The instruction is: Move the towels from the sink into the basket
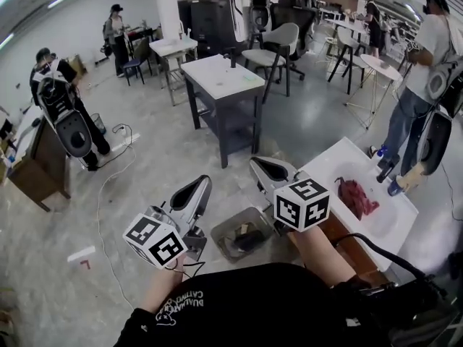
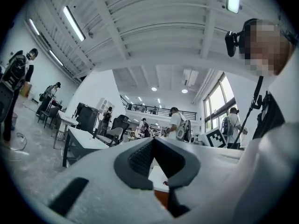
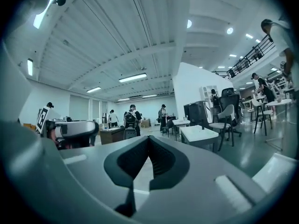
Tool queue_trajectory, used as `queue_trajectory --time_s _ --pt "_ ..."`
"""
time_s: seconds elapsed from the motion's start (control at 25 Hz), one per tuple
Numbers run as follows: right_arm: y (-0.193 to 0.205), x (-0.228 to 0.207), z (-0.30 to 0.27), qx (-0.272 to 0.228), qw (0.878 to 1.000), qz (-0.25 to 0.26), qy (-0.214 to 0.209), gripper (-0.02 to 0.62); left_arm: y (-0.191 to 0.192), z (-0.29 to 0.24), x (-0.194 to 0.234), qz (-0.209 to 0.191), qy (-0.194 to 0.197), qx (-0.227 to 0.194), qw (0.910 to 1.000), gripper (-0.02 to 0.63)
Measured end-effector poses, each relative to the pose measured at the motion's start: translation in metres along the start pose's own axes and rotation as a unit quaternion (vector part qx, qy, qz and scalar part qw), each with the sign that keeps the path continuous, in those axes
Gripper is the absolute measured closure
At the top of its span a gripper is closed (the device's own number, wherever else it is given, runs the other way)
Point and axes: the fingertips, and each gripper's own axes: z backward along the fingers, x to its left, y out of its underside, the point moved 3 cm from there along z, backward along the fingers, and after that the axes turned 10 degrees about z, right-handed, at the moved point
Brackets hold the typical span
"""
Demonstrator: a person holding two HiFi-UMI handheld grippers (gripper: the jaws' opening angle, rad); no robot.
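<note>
A dark red towel [image 1: 358,196] lies in the white sink [image 1: 391,226] at the right of the head view. On the floor below my hands stands the grey basket [image 1: 226,231], with dark and pale cloth inside it. My left gripper [image 1: 200,185] is held up over the floor left of the basket, its jaws together and empty. My right gripper [image 1: 262,166] is raised between basket and sink, shut with nothing in it. Both point away into the room. In the left gripper view the left gripper [image 2: 153,139] shows its tips meeting. The right gripper [image 3: 148,137] looks the same in its own view.
A black faucet [image 1: 387,166] stands at the sink's far side. A person [image 1: 423,71] stands just beyond the sink. A dark table with a white top [image 1: 221,78] is ahead, with chairs and more people behind it. A cable [image 1: 108,186] runs over the floor at the left.
</note>
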Motion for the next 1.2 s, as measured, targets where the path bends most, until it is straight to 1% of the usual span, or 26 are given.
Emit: queue_trajectory --time_s 0.12,0.32,0.44,0.56,0.72,0.88,0.96,1.08,1.2 --pt "-0.004 -0.002 0.003 0.008 1.000 -0.006 -0.007 0.591 -0.009 -0.005 -0.006 -0.017 -0.005 -0.006 0.9998 0.600" --pt "-0.017 -0.010 0.006 0.005 1.000 -0.001 -0.031 0.591 -0.019 -0.013 -0.016 -0.028 -0.020 -0.021 0.9992 0.601" --pt "-0.020 -0.019 0.014 0.002 0.999 0.003 -0.045 0.591 -0.014 -0.022 -0.025 -0.031 -0.031 -0.028 0.9987 0.601" --pt "-0.018 -0.038 0.026 0.003 0.999 0.005 -0.048 0.591 -0.005 -0.040 -0.034 -0.041 -0.039 -0.028 0.9980 0.601" --pt "-0.013 -0.064 0.042 0.011 0.998 0.006 -0.054 0.591 0.007 -0.065 -0.043 -0.040 -0.055 -0.032 0.9971 0.601" --pt "-0.008 -0.081 0.066 0.011 0.998 0.007 -0.059 0.591 0.019 -0.084 -0.064 -0.034 -0.045 -0.044 0.9975 0.600" --pt "-0.006 -0.090 0.077 0.007 0.998 0.004 -0.059 0.591 0.025 -0.095 -0.074 -0.041 -0.041 -0.045 0.9973 0.600" --pt "0.004 -0.104 0.096 0.006 0.998 -0.002 -0.058 0.591 0.040 -0.112 -0.087 -0.055 -0.039 -0.033 0.9972 0.600" --pt "0.014 -0.119 0.116 0.007 0.999 -0.007 -0.051 0.591 0.058 -0.130 -0.103 -0.046 -0.019 -0.018 0.9986 0.600"
